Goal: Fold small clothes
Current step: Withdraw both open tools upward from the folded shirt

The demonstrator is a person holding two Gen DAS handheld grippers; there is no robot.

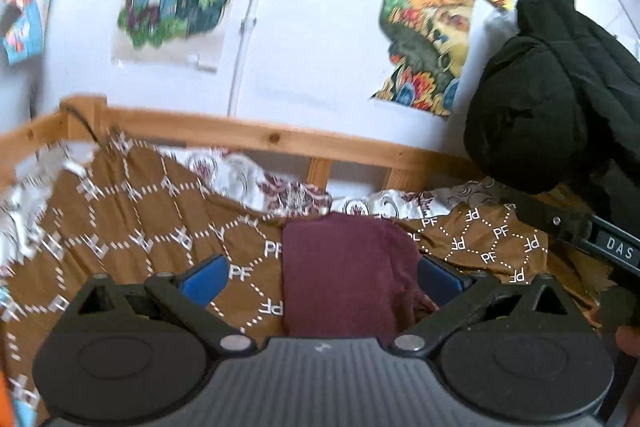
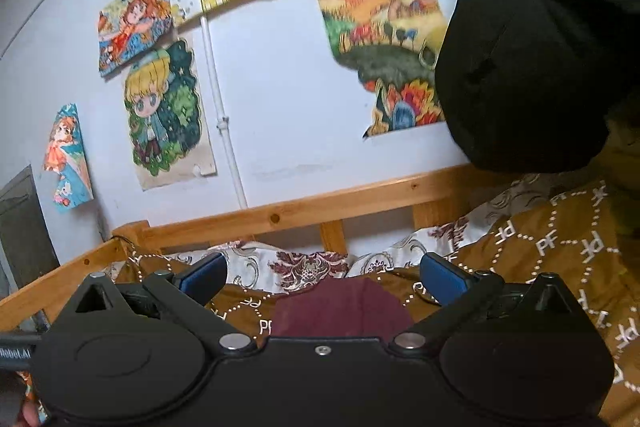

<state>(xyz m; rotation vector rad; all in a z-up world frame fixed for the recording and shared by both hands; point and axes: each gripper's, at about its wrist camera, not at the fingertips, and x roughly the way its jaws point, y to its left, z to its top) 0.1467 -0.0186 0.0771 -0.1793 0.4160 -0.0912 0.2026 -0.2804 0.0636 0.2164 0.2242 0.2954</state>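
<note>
**Both grippers spread wide over a maroon garment on the bed**

Left gripper (image 1: 320, 277): jaws wide apart, nothing held. Blue pads (image 1: 204, 283) sit either side of the maroon garment (image 1: 344, 279); contact cannot be told. The garment lies flattish on a brown bedspread (image 1: 132, 227) with a white "PF" lattice print, straight left edge, rounded top right.

Right gripper (image 2: 322, 277): also spread wide and empty. The maroon garment (image 2: 340, 311) shows low between its fingers, partly hidden by the gripper body.

Behind: white patterned sheet (image 2: 308, 265), wooden bed rail (image 2: 304, 211), white wall with cartoon posters (image 2: 160, 111). A black padded coat (image 2: 540, 47) hangs at the right. The left-hand view is motion-blurred on its left side.
</note>
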